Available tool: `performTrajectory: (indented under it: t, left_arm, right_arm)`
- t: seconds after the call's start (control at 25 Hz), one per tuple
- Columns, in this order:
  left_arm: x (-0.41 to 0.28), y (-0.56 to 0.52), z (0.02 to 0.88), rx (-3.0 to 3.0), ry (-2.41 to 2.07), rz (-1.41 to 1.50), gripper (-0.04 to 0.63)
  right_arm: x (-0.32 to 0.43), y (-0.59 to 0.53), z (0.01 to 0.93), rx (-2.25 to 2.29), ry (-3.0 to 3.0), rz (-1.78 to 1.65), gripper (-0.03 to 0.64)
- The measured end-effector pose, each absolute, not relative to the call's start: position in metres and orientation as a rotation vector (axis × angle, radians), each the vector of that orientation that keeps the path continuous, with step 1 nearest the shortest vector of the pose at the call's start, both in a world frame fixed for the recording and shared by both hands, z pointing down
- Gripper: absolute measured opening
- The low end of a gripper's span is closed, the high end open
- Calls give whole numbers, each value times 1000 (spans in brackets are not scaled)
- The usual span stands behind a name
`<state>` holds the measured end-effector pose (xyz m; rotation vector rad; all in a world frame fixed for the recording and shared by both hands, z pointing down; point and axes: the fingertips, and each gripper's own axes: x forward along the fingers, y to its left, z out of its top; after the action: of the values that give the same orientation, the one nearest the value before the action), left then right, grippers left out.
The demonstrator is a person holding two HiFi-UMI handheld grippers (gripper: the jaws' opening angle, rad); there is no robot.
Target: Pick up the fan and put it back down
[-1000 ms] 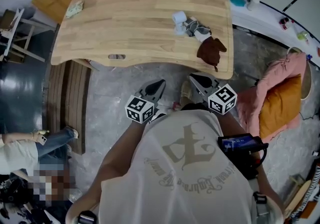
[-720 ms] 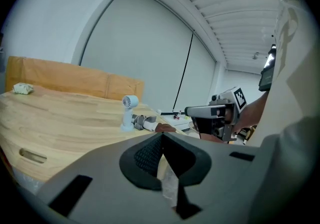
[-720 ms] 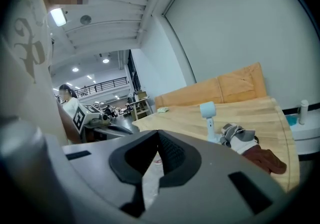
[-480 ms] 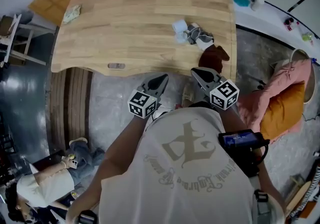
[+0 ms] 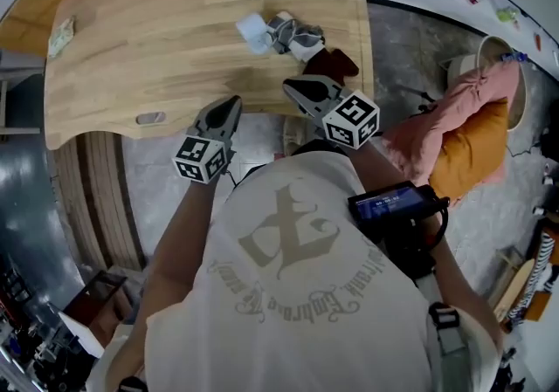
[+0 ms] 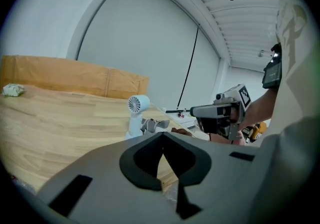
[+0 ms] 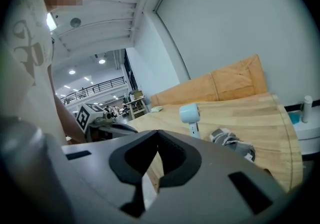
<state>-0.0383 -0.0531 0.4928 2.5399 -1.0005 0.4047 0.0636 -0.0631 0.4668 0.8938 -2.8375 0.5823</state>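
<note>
A small pale-blue fan [image 5: 253, 31] stands upright on the wooden table [image 5: 157, 50], near its right end. In the left gripper view the fan [image 6: 136, 112] is ahead and a little left of my jaws; in the right gripper view the fan [image 7: 190, 114] is ahead and slightly right. My left gripper [image 5: 234, 103] is shut and empty at the table's near edge, well short of the fan. My right gripper [image 5: 291, 85] is also shut and empty, just over the near edge, below and right of the fan. Each gripper sees the other: the right gripper [image 6: 220, 114] and the left gripper [image 7: 107, 126].
A grey crumpled cloth [image 5: 295, 33] lies right beside the fan, with a dark brown item [image 5: 334, 63] nearer the edge. A crumpled scrap [image 5: 61, 34] lies at the table's far left. Pink cloth and an orange cushion [image 5: 472, 141] lie on the floor, right.
Both grippers have moved forward together from over the floor to the table's near edge, closer to the fan. The jaws stayed shut.
</note>
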Motion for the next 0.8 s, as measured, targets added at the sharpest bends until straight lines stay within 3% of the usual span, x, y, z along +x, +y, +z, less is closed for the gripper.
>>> performTrajectory:
  t: [0.8]
  left_arm:
    - [-7,-126,537,2473,-992,566,11]
  right_arm:
    - [99,-137,493,894,-2827,735,14]
